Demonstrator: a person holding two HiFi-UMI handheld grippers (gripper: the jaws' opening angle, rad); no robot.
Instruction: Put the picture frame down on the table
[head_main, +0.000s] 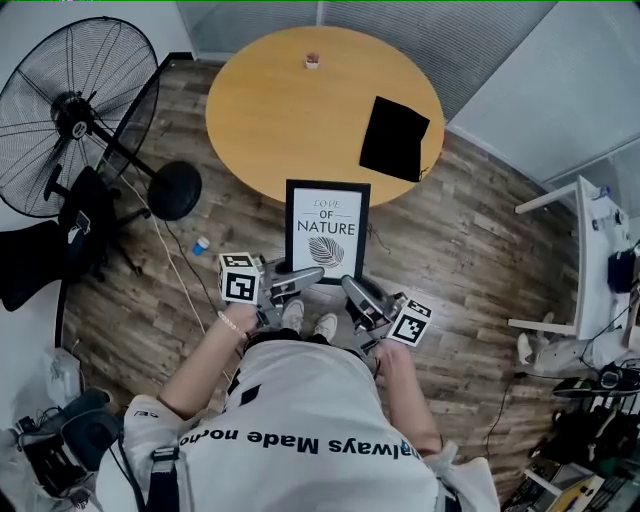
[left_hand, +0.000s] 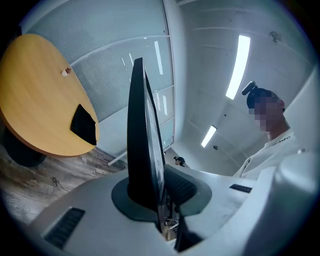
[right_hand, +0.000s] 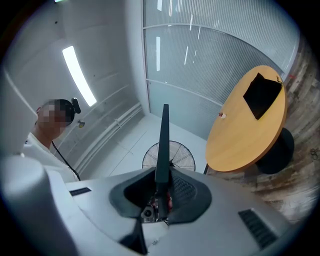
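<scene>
A black picture frame (head_main: 327, 231) with a "LOVE OF NATURE" leaf print is held up flat, face toward the head camera, in front of the round wooden table (head_main: 300, 110). My left gripper (head_main: 303, 277) is shut on the frame's lower left edge. My right gripper (head_main: 351, 289) is shut on its lower right edge. The left gripper view shows the frame (left_hand: 141, 140) edge-on, rising from between the left gripper's (left_hand: 159, 202) pads. In the right gripper view the frame (right_hand: 162, 145) is a thin dark blade clamped in the right gripper (right_hand: 161, 195).
A black cloth (head_main: 395, 138) lies on the table's right side and a small object (head_main: 312, 61) stands near its far edge. A standing fan (head_main: 75, 115) is at the left. White furniture (head_main: 585, 260) stands at the right. Wood floor (head_main: 450, 250) surrounds the table.
</scene>
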